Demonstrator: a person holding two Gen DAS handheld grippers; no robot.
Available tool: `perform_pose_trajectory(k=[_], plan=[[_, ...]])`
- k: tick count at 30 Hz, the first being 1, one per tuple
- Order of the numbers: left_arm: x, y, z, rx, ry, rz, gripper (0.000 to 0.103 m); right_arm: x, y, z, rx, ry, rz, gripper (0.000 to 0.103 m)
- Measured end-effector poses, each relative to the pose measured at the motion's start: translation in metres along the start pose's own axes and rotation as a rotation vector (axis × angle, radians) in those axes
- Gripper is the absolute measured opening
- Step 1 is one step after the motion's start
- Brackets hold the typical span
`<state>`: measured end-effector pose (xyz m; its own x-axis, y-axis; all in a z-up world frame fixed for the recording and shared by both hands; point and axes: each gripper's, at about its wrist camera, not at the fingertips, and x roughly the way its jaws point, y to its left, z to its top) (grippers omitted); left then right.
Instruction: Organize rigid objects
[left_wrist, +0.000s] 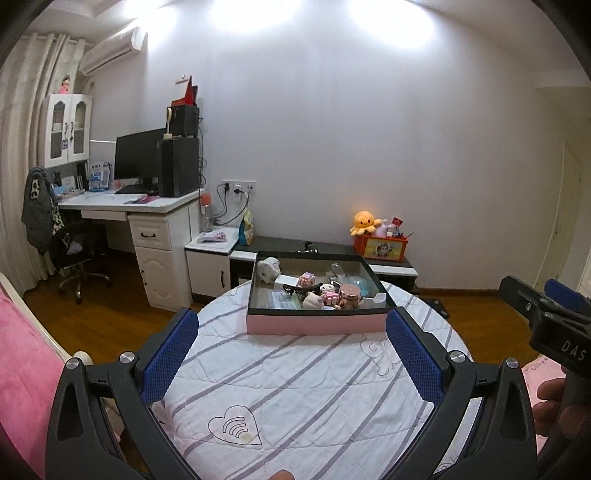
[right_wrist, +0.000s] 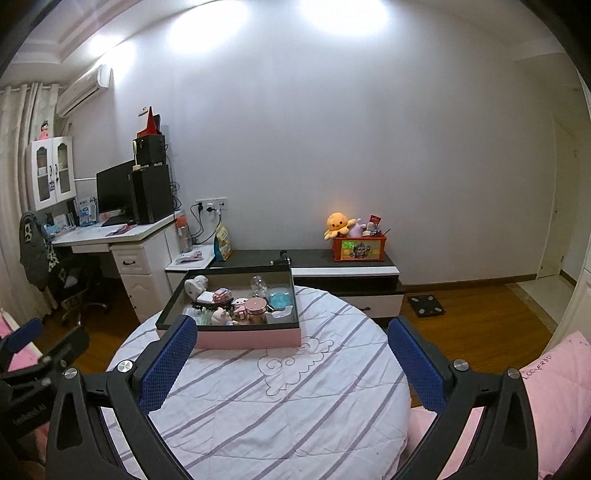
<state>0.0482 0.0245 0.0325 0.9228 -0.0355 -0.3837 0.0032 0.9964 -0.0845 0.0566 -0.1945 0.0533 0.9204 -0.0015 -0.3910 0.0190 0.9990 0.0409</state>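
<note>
— While you hold both tools level, where is the box?
— Your pink box (left_wrist: 316, 324) sits at the far side of the round table (left_wrist: 295, 387), on the striped cloth. Small items crowd it: a copper jar (left_wrist: 350, 294), a white figurine (left_wrist: 269, 269), a pink cube (left_wrist: 306, 279).
— Fingers?
— Your left gripper (left_wrist: 291, 360) has its fingers spread wide, nothing between them. Your right gripper (right_wrist: 291, 363) likewise, released and empty, short of the box.
</note>
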Motion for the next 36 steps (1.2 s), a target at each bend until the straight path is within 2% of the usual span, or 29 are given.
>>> perform_pose_trajectory(k=[24,36], plan=[[-0.002,-0.011,-0.001,0.010,0.016,-0.008,0.103,-0.005,-0.004,0.001,0.007,-0.008,-0.005,0.103],[0.005,-0.004,-0.003,0.006,0.034,-0.002,0.103,-0.001,-0.004,0.001,0.007,-0.001,-0.009,0.103]])
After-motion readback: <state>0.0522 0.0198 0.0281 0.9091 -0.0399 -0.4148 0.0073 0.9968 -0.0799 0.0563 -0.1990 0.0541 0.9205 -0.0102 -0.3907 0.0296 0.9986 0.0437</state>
